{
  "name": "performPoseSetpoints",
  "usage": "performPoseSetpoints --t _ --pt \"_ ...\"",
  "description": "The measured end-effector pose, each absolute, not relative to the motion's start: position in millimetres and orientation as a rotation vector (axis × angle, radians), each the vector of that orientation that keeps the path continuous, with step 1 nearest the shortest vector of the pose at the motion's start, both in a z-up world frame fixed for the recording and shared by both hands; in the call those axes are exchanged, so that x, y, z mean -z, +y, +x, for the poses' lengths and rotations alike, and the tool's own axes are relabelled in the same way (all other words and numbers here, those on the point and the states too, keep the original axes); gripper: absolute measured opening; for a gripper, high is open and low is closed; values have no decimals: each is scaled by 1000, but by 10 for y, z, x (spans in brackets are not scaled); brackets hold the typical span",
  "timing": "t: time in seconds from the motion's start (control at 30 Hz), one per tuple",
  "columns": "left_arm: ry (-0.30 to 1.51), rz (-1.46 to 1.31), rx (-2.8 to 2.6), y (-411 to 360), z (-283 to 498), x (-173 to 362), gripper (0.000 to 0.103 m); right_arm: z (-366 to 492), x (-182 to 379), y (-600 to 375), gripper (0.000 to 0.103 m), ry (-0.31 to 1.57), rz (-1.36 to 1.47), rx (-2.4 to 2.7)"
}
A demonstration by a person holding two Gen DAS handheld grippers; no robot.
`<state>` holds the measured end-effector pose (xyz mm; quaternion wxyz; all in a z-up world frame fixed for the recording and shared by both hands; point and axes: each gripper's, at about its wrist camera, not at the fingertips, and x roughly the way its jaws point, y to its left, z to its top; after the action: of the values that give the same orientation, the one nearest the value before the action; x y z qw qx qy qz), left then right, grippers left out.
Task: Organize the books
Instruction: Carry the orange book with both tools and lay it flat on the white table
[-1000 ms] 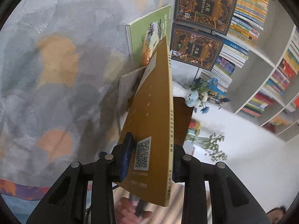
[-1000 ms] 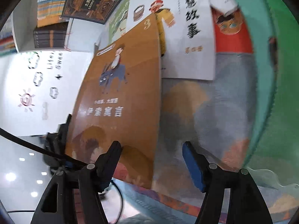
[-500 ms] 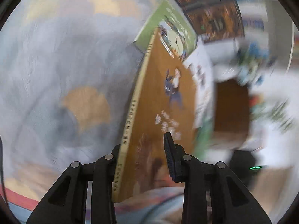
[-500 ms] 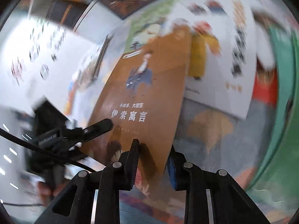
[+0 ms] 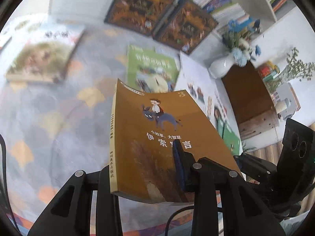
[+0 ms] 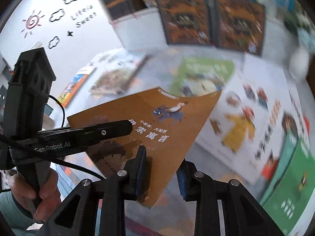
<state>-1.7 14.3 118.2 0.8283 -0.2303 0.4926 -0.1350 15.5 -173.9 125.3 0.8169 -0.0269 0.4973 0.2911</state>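
A brown paperback with a rider on a donkey on its cover hangs above the patterned rug, front cover up. My left gripper is shut on its lower edge near the spine; one pad presses the cover and the other finger is hidden behind the book. My right gripper is shut on the same brown paperback at its lower corner. The left gripper's finger lies across the cover in the right wrist view.
On the rug lie a green book, a white storybook and a picture book. Two dark ornate books lean against the bookshelf. A white vase stands by a wooden cabinet. A hand holds the left gripper.
The right gripper's open jaws have shut on the brown book's corner. Both grippers rose and rolled, turning the book from edge-on to cover up.
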Motion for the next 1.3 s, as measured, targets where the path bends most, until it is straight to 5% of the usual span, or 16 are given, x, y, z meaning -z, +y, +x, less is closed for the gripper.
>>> performPoseSetpoints --t 0.33,0.57,0.83,1.3 --pt "866 -546 236 1460 516 -1594 29 638 -1661 -360 29 902 -82 -710" --pt "856 -567 179 2296 969 -1365 29 1306 -1376 398 30 1023 44 -746" --pt "921 -548 153 2526 1357 -867 29 1870 -1004 806 30 1135 90 -673" --pt "1014 -599 -22 2836 944 -464 30 2059 -433 899 30 1294 45 -599"
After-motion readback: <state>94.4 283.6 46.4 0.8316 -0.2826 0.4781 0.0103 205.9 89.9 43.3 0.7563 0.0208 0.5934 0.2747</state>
